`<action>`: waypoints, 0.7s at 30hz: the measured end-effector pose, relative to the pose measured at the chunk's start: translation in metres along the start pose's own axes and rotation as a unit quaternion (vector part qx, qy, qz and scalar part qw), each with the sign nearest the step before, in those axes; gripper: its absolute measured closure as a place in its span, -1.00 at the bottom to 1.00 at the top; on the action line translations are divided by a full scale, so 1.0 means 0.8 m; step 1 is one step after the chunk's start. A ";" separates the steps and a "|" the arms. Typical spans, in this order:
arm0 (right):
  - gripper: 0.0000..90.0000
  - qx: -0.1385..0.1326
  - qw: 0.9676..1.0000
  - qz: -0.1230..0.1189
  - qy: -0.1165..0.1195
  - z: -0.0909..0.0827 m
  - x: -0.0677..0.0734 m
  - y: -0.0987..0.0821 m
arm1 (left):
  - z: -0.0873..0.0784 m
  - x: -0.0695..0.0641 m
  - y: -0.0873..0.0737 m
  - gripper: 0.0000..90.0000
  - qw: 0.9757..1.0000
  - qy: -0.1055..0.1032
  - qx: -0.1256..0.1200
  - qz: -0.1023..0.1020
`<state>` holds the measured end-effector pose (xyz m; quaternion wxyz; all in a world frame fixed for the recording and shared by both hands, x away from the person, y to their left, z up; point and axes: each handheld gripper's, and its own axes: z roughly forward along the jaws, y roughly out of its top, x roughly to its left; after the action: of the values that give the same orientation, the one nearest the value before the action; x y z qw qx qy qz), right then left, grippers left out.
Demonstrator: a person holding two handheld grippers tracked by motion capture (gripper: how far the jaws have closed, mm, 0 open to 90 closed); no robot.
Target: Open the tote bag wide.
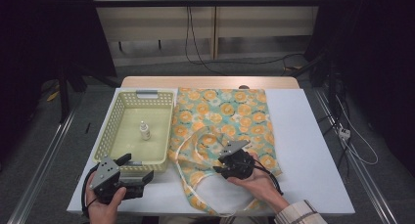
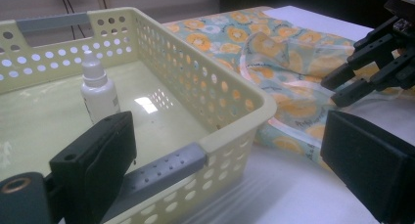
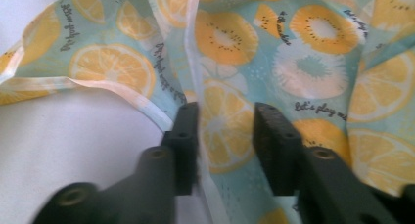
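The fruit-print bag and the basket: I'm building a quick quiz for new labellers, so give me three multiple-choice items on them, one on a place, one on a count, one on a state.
1. Where does the small white bottle stand?
A. on the fruit-print bag
B. inside the yellow basket
C. on the bare table

2. How many bottles are in the yellow basket?
A. one
B. two
C. three

3. How does the right hand-held gripper stand to the fruit-print bag?
A. far from it, over the basket
B. jaws apart, with bag fabric between them
C. clamped on the bottle

Answers: 1 B, the high view shows the bottle upright on the basket floor. 2 A, a single bottle stands there. 3 B, the right gripper view shows a gap between the jaws with printed fabric in it.
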<state>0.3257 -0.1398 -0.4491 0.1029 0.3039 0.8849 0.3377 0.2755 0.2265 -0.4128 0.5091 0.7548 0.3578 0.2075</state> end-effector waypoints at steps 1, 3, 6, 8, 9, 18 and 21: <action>0.48 0.002 1.000 0.002 0.003 -0.001 -0.001 -0.001 | 0.000 0.000 0.000 -0.86 1.000 0.001 -0.001 -0.002; 0.50 0.008 1.000 -0.001 0.001 -0.003 -0.001 -0.004 | 0.001 -0.001 -0.001 -0.86 1.000 0.001 0.002 -0.001; 0.53 0.011 1.000 0.003 -0.005 -0.007 -0.002 -0.013 | 0.001 -0.001 0.000 -0.86 1.000 0.001 0.001 0.000; 0.61 0.010 1.000 0.009 -0.005 -0.009 -0.004 -0.016 | 0.002 -0.001 0.000 -0.86 1.000 0.000 0.002 0.000; 0.63 0.009 1.000 0.011 -0.004 -0.009 -0.005 -0.017 | 0.002 -0.001 0.000 -0.86 1.000 0.001 0.002 0.000; 1.00 0.002 1.000 0.021 -0.004 -0.002 -0.008 -0.015 | 0.001 0.000 0.000 -0.86 1.000 0.000 0.004 0.003; 1.00 0.000 1.000 0.023 -0.005 -0.002 -0.009 -0.014 | 0.001 0.001 -0.001 -0.86 1.000 0.000 0.004 0.001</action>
<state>0.3258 -0.1514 -0.4552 0.0994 0.3254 0.8773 0.3386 0.2759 0.2268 -0.4137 0.5058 0.7570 0.3583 0.2068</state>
